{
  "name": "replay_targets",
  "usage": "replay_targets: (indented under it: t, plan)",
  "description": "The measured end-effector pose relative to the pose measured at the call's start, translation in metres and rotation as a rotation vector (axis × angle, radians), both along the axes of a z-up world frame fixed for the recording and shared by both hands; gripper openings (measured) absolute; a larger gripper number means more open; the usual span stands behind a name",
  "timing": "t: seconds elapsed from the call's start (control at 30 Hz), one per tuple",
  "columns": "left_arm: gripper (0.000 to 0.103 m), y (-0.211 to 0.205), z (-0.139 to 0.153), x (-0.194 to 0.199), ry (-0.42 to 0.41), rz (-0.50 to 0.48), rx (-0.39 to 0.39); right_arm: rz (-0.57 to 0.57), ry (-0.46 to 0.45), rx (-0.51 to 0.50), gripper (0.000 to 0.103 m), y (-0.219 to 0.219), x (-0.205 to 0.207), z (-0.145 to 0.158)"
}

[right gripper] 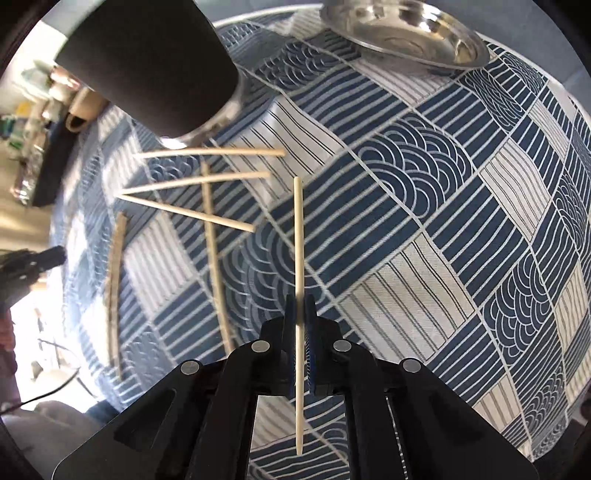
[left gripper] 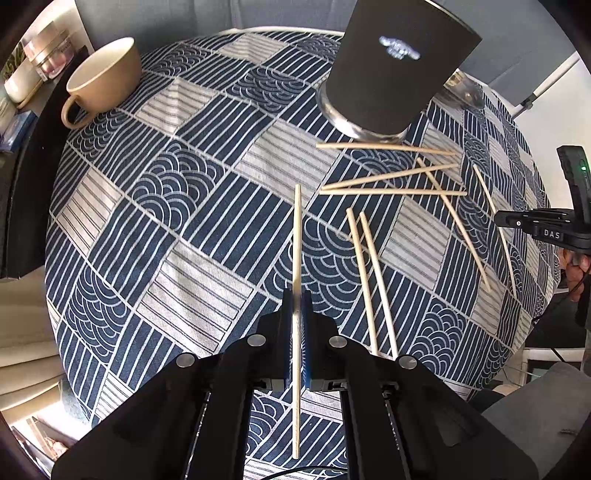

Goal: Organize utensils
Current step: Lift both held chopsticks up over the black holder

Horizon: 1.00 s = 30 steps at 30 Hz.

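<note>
My left gripper is shut on a wooden chopstick and holds it above the patterned tablecloth. My right gripper is shut on another chopstick, also held above the cloth. Several loose chopsticks lie scattered on the cloth ahead right of the left gripper; they show at the left in the right wrist view. A tall black cylindrical holder stands behind them, seen at upper left in the right wrist view. The right gripper's body shows at the right edge.
A beige cup stands at the far left of the table. A steel dish sits at the far edge in the right wrist view. Jars and boxes stand on a shelf beyond the table's left edge.
</note>
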<state>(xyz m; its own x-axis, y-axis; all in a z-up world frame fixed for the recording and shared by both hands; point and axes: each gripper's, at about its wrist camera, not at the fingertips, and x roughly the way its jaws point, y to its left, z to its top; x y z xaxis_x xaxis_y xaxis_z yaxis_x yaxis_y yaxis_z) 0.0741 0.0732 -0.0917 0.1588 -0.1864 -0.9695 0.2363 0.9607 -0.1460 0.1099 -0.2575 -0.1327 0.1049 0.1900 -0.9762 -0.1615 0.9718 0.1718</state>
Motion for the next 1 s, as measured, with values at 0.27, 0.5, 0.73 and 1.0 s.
replay_targets:
  t: [0.27,0.5,0.73,1.0]
  plan:
    - [0.005,-0.011,0.026,0.016,-0.068,-0.030,0.033,0.059,-0.119,0.101,0.004,0.015,0.008,0.062]
    - [0.005,-0.023,0.061,0.036,-0.157,-0.056,0.031,0.125,-0.255,0.151,0.004,0.025,0.032,0.128]
    - [0.005,-0.035,0.096,0.053,-0.238,-0.071,0.006,0.169,-0.338,0.194,0.004,0.044,0.056,0.161]
    - [0.005,-0.043,0.145,0.090,-0.354,-0.028,-0.070,0.196,-0.421,0.219,0.004,0.064,0.088,0.192]
